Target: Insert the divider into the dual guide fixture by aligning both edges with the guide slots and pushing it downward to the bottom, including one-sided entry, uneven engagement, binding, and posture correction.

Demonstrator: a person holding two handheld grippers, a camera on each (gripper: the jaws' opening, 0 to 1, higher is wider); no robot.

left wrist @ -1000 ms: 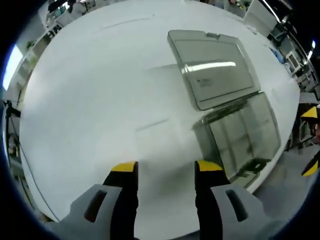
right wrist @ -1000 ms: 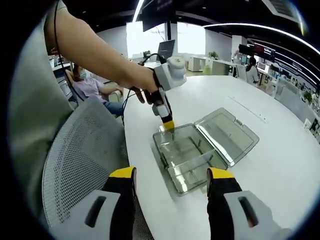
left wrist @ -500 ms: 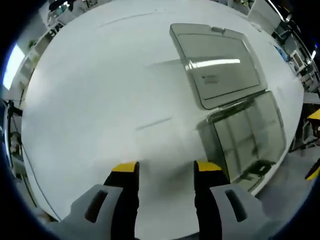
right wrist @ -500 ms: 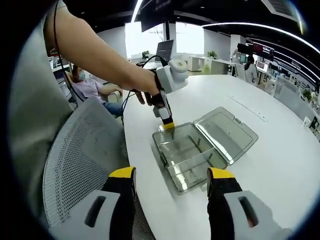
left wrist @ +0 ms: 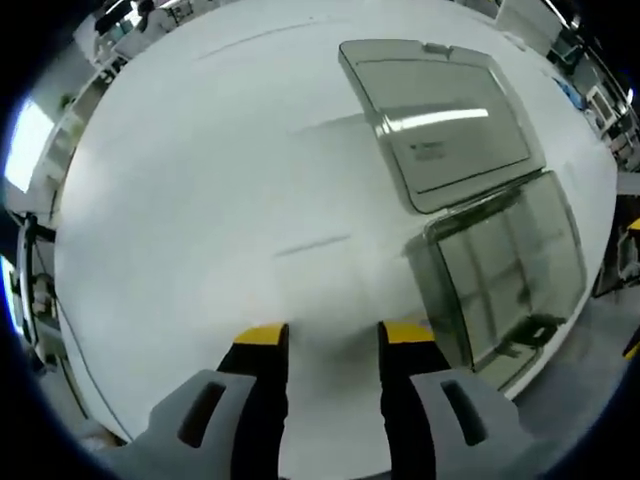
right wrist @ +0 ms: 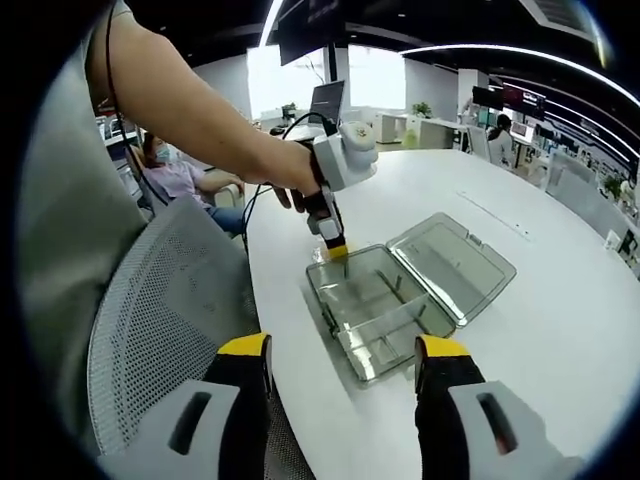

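Divider's hard to pick out; the fixture seems to be the clear box [left wrist: 500, 290], lid [left wrist: 440, 120] flipped open on the white bench [left wrist: 200, 180]. In the left gripper view, the left gripper [left wrist: 333, 335] sits narrowly open above bare bench just beside the box, holding nothing I can see.

Right gripper view: right gripper [right wrist: 343, 348] is parted, empty, well back from the box [right wrist: 375, 310], probably waiting. Left gripper [right wrist: 338, 250] is at the box's far corner, maybe steadying it. Partitions inside blur together.

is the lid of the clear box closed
No, the lid lies swung open flat on the white table beside the clear box.
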